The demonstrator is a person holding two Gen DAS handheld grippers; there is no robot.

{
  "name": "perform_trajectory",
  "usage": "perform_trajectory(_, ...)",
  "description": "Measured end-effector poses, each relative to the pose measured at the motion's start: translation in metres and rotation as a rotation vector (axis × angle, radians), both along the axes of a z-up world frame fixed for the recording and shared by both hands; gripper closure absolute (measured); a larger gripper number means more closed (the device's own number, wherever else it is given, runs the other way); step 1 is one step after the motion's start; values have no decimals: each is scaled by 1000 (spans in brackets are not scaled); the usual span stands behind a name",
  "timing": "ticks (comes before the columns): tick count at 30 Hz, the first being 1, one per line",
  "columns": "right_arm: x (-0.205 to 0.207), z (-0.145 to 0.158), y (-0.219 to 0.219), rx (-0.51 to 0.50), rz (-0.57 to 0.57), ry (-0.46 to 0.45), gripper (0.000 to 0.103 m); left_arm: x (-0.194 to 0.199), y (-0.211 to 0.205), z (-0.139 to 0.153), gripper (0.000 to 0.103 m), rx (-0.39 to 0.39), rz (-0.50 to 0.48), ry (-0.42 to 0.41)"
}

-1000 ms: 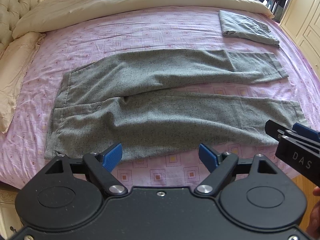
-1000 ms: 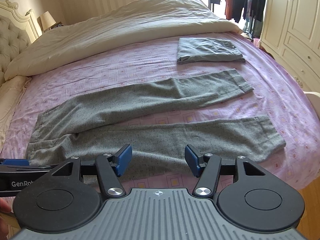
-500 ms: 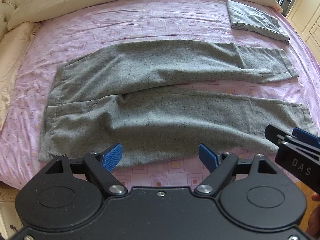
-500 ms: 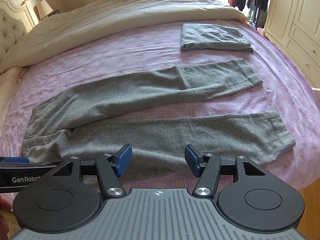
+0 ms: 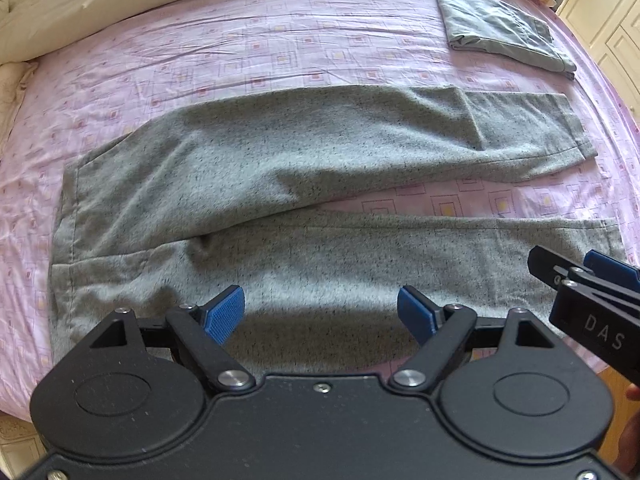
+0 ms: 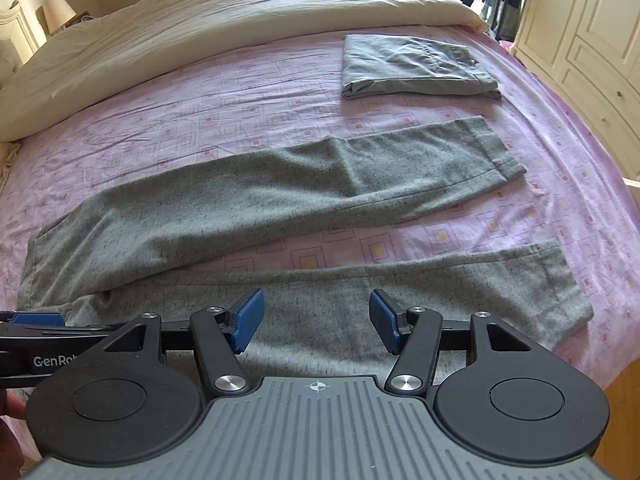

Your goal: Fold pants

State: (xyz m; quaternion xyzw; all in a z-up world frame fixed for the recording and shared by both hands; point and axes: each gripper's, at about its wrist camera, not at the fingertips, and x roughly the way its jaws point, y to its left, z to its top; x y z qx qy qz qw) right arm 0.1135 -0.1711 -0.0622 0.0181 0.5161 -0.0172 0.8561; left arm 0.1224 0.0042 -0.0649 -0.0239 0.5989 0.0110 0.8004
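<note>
Across the pink patterned bedsheet the grey pants lie flat and unfolded, and everything else is placed from them. At their left end is the waistband, with the sheet's edge just beyond it. Moving rightward, the two legs part: the far leg angles away, the near leg runs along the front edge of the bed, and a wedge of pink sheet shows between them. Over the near leg, toward the waist side, hovers the left gripper, its blue pads spread wide with nothing between them. Further right over the same leg hangs the right gripper, likewise spread apart and empty; whether either touches the cloth cannot be told. At the pants' right end both hems lie flat. Beyond the far leg's hem, apart from it, sits a folded grey garment. Behind the pants, along the sheet's far side, stretches a cream duvet.
</note>
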Motion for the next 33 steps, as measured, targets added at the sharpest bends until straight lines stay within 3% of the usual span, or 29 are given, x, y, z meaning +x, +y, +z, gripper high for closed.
perform_trajectory(8,24,-10,-48,10,-79,9,49,21,-16,-7,24,10,-1,10)
perform_trajectory(17,78,-34,-158,-42,-168,-72,65,34,-45,-9,26,28,136,-7)
perform_trajectory(25,144,-85,-261,108,-315,-1,65,39,-71,-17,26,52,267,33)
perform_trajectory(33,177,-127,-297,269,-390,51,65,32,-83,-20,26,126,337,79)
